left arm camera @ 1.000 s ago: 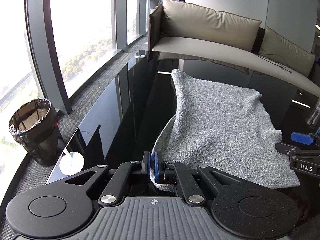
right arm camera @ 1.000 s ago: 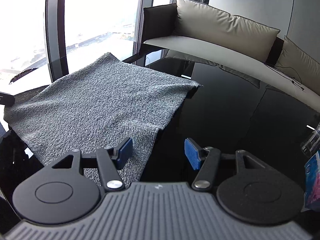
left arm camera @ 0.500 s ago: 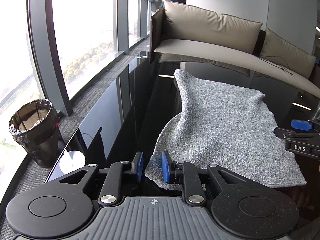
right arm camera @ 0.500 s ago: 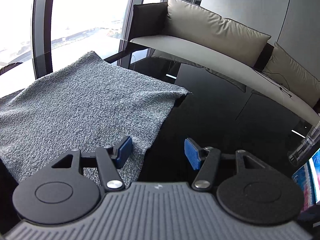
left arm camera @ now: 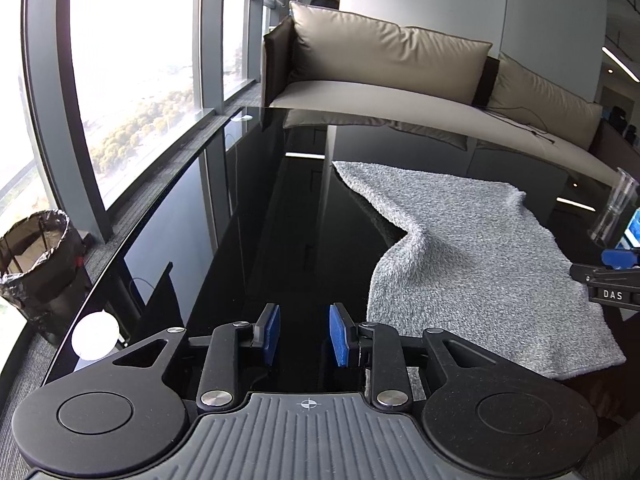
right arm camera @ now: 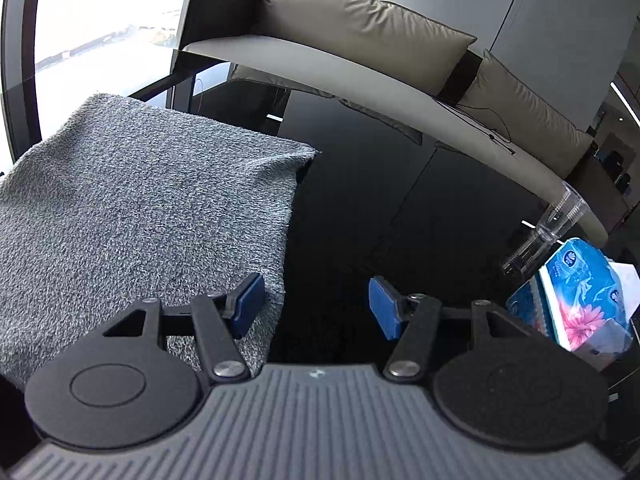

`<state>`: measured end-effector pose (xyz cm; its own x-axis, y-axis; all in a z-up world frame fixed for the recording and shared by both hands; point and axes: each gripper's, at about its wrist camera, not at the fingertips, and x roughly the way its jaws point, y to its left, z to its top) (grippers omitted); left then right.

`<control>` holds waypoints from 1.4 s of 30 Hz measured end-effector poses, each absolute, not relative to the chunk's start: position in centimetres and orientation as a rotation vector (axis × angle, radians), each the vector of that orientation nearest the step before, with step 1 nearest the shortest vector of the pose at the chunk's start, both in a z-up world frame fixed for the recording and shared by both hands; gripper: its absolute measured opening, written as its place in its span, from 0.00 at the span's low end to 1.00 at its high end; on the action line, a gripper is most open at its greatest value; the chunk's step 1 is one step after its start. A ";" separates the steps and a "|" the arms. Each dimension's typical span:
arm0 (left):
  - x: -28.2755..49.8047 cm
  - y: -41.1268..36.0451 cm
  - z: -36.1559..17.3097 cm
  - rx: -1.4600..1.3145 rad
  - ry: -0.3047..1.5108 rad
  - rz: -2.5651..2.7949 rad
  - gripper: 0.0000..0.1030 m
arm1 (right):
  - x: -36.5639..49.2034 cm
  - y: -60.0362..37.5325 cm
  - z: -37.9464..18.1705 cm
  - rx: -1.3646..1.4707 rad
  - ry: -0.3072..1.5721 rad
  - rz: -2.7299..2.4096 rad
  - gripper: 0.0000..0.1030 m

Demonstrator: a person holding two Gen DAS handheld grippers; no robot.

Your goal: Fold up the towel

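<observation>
A grey terry towel (left arm camera: 472, 264) lies on the glossy black table (left arm camera: 248, 240), with a raised wrinkle along its left edge. My left gripper (left arm camera: 304, 334) is open and empty, above the bare table just left of the towel's near corner. The towel also shows in the right wrist view (right arm camera: 136, 216), spread flat at the left. My right gripper (right arm camera: 316, 304) is open and empty, its left finger over the towel's right edge and its right finger over bare table. The right gripper's tip shows at the right edge of the left wrist view (left arm camera: 612, 276).
A tissue pack (right arm camera: 580, 292) and a clear plastic cup (right arm camera: 548, 232) sit on the table at the right. A beige sofa (left arm camera: 400, 76) stands behind the table. A lined waste bin (left arm camera: 36, 264) stands on the floor by the window, left of the table edge.
My left gripper let go of the towel's corner, opened and moved left off the towel. The corner dropped to the table. My right gripper stayed open and shifted slightly right.
</observation>
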<state>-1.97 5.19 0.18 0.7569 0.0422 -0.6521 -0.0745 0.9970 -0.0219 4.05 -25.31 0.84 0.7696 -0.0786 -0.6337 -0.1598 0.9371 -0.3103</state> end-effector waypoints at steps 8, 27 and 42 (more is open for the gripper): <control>-2.0 4.4 -0.3 -0.035 0.709 0.013 0.25 | 3.6 -24.6 1.3 -0.332 0.666 0.092 0.59; 4.1 2.2 -0.9 -0.017 0.697 -0.158 0.24 | 3.5 -23.2 2.6 -0.196 0.615 0.221 0.59; 4.4 1.6 -1.2 0.083 0.708 -0.114 0.04 | 3.9 -22.4 2.1 -0.227 0.631 0.229 0.59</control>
